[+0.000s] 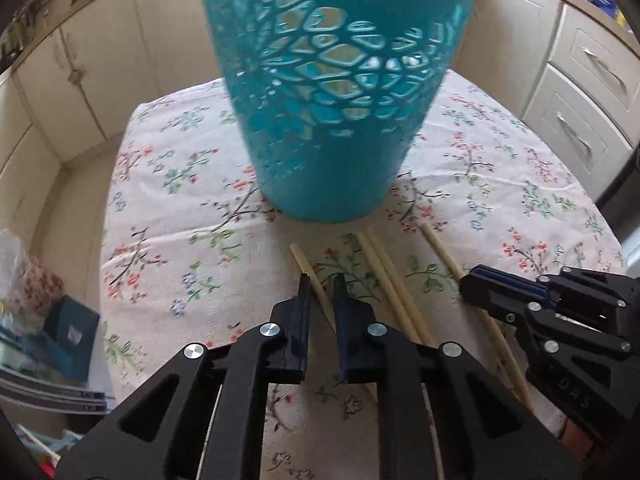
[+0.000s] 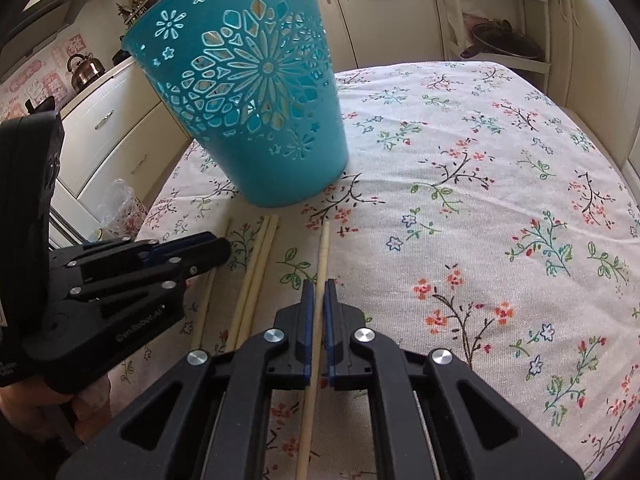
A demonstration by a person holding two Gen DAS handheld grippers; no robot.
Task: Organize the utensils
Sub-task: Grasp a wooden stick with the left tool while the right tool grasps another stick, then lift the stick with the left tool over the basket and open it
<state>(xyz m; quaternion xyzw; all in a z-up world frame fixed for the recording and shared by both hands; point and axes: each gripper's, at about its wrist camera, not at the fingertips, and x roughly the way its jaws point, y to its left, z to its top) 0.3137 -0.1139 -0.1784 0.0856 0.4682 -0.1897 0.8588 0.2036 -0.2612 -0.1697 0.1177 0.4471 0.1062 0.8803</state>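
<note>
A teal cut-out basket (image 1: 320, 140) (image 2: 280, 152) stands on the floral tablecloth (image 1: 180, 200) (image 2: 480, 200). Just in front of it lie several pale chopsticks. My left gripper (image 1: 322, 280) (image 2: 222, 248) is shut on the leftmost chopstick (image 1: 300, 256) (image 2: 206, 292), which runs slantwise between its pads. My right gripper (image 2: 319, 284) (image 1: 476, 280) is shut on the rightmost chopstick (image 2: 325, 248) (image 1: 440, 248), which runs straight along the gap. Two more chopsticks (image 1: 384, 264) (image 2: 260, 264) lie side by side between the grippers, untouched. Both grippers sit low over the cloth.
Cream cupboards and drawers (image 1: 580, 100) surround the table. A kettle (image 2: 84, 68) sits on the counter at left, a shelf rack (image 2: 500, 20) behind the table. A plastic bag (image 2: 118, 204) lies past the table's left edge. The cloth to the right is bare.
</note>
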